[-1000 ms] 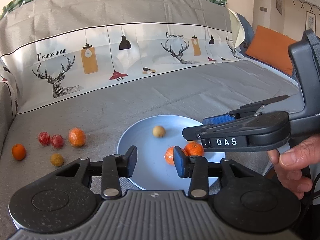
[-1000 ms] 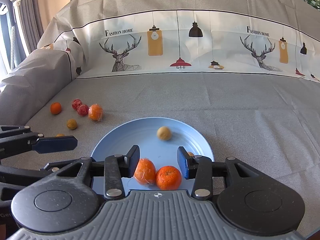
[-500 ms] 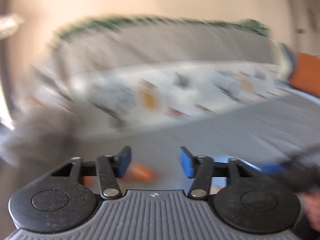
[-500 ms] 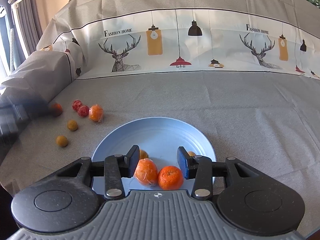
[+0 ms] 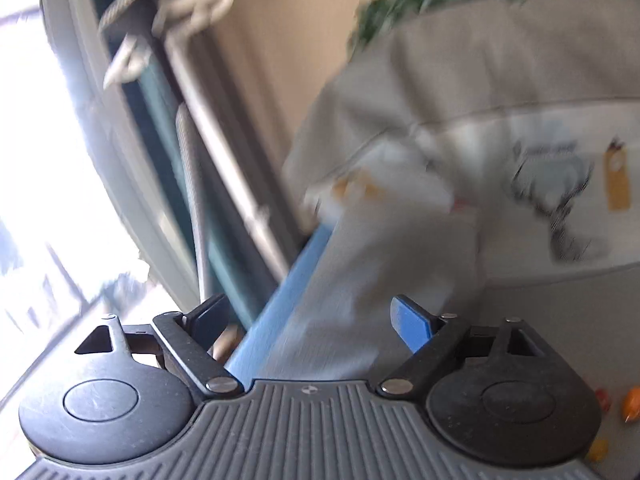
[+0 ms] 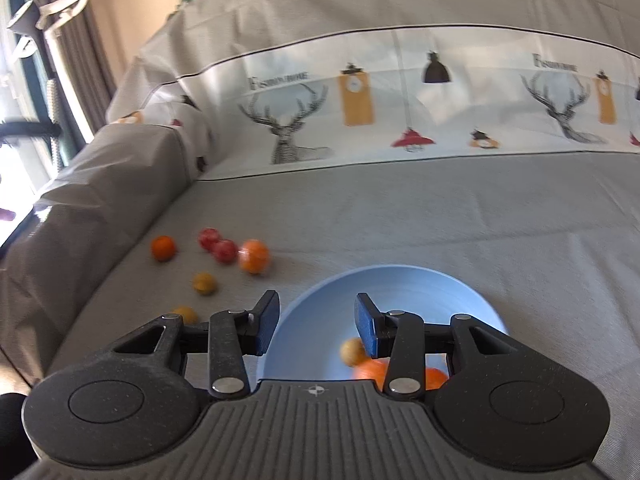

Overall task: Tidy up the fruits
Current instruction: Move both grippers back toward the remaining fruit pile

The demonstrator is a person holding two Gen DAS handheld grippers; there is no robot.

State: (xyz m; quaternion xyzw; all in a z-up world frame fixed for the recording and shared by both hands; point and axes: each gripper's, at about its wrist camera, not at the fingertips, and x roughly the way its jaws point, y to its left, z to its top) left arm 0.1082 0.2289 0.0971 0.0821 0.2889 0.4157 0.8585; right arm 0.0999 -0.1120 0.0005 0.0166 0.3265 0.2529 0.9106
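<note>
Our left gripper (image 5: 310,322) is opening on nothing; our right gripper (image 6: 316,322) hangs part-spread, empty, over the blue plate (image 6: 420,280). Loose fruits (image 6: 254,256) lie near the sofa seat's left edge: light, round, roll-prone, so we should pinch across the middle.

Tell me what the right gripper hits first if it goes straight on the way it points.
Probably the blue plate: the right gripper, jaws apart and empty, points down at its bare inner surface, left of the small yellowish fruit. Depth is unclear.
</note>
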